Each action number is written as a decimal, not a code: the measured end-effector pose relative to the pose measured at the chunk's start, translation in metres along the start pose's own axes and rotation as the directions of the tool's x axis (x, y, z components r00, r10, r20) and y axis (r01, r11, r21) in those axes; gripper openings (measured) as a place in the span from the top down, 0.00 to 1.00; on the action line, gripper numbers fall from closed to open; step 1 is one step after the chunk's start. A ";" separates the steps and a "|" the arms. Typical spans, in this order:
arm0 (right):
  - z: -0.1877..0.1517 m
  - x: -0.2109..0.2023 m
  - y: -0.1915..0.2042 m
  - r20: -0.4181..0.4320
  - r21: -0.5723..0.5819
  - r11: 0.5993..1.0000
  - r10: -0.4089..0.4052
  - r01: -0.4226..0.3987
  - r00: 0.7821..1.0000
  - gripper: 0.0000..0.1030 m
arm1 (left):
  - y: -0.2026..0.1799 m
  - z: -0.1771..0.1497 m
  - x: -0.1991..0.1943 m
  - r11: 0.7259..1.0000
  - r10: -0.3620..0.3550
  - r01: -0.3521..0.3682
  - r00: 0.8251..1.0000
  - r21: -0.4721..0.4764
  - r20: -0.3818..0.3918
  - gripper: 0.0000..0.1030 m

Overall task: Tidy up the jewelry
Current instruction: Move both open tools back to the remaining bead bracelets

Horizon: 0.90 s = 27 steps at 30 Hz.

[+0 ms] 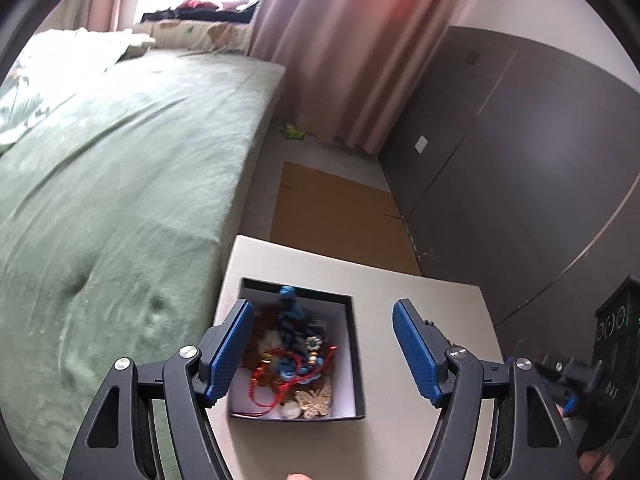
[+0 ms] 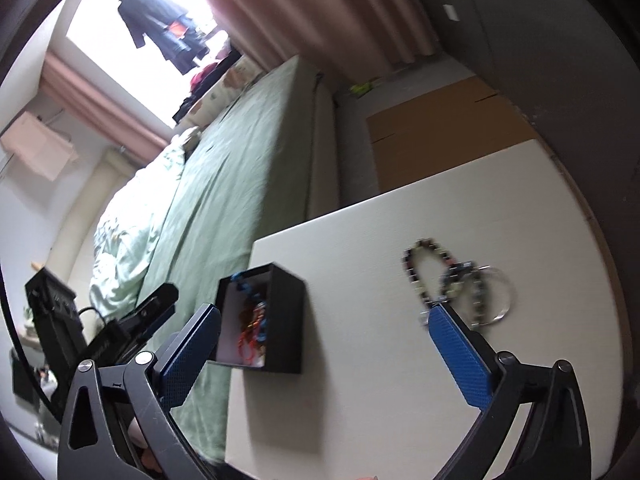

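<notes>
Both grippers' jaws gape — black box (image 1: 356, 344) full, bracelets (image 2: 456, 280) on table (image 2: 360, 360).

Right gripper (image 2: 324, 344) was spread wide, nothing between its blue pads (image 2: 460, 356). Open black square box (image 2: 276, 320) of tangled red and blue jewelry sat at 9 o'clock on the white tabletop (image 2: 380, 380). Dark beaded bracelets (image 2: 452, 280) lay at 2 o'clock, well apart from the box.

The left wrist view looks steeply down, close over the black box (image 1: 356, 360) on the white table (image 1: 420, 320). The right wrist view, tilted sideways, faces across the same table (image 2: 380, 340), box (image 2: 284, 320) and green bed (image 2: 240, 160).
</notes>
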State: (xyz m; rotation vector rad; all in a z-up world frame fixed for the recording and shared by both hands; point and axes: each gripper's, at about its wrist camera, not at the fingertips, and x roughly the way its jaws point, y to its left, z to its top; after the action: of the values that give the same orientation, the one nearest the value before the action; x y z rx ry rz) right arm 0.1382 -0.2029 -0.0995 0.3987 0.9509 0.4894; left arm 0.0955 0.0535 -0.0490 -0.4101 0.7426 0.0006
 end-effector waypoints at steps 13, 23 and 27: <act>0.009 -0.039 -0.055 0.051 0.071 0.987 -0.150 0.146 0.987 0.00 | -0.073 -0.022 0.011 0.983 -0.092 0.091 0.996 0.157 -0.001 0.07; 0.014 -0.063 -0.088 0.049 0.140 0.971 -0.204 0.196 0.978 0.00 | -0.101 -0.029 0.032 0.985 -0.077 0.087 0.994 0.150 -0.073 0.07; 0.017 -0.070 -0.100 0.049 0.170 0.963 -0.219 0.208 0.974 0.00 | -0.112 -0.028 0.042 0.984 -0.094 0.109 0.989 0.137 -0.113 0.08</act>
State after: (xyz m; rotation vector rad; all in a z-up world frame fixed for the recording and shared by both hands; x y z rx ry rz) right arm 0.1404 -0.3264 -0.0962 0.4522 0.9594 0.2002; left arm 0.1245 -0.0660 -0.0546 -0.3120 0.8204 -0.1710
